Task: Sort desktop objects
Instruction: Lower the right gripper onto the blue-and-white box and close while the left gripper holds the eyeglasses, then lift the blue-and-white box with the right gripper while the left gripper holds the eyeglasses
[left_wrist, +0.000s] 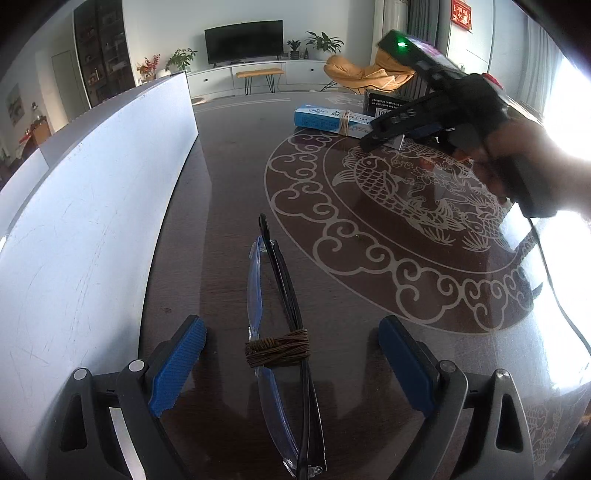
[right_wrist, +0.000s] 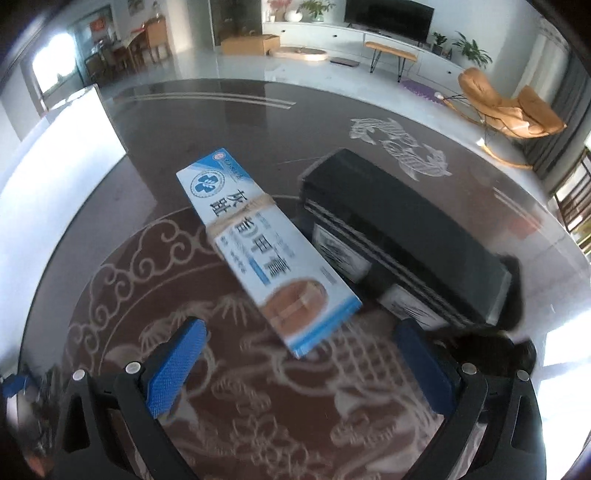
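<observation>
With the folded glasses lying released between the wide-open left gripper, the empty, open right gripper needed squaring across the blue-and-white box beside the black box

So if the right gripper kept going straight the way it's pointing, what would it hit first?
Most likely the blue and white box, which lies just ahead of the open right gripper, in line with the gap between its fingers. The black box sits beside it, to the right. Depth is hard to judge in this blurred view.
</observation>
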